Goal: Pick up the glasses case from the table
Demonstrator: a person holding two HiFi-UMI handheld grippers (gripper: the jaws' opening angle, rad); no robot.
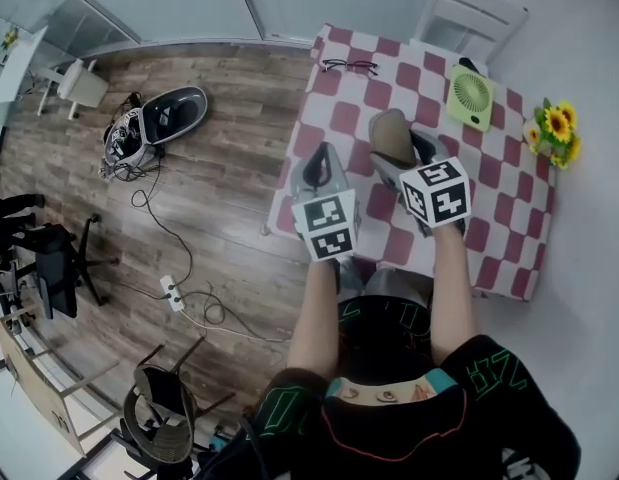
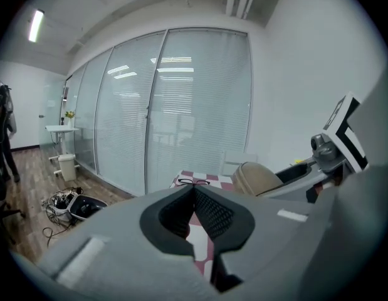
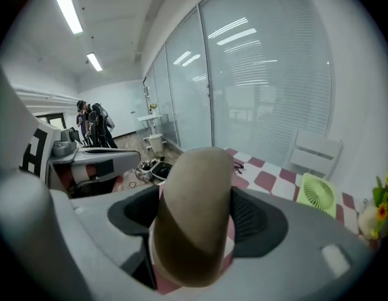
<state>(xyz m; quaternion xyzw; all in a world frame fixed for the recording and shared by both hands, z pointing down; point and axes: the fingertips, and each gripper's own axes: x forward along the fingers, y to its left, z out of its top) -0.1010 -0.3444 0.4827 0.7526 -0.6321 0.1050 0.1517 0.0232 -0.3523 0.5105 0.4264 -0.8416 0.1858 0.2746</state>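
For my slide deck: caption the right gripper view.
Right gripper shut on a tan glasses case over the checkered table, green fan beyond.

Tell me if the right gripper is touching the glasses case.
Touching. The right gripper view shows the right gripper clamping the glasses case between its jaws.

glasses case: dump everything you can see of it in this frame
The glasses case is a tan, smooth, matte-looking oblong with rounded ends. It is closed, and its lower part looks darker below what may be the lid seam. It lies lengthwise between the jaws of the right gripper, which are shut on its sides, with one end poking past the tips. It seems lifted clear of the checkered table; nothing else touches it.
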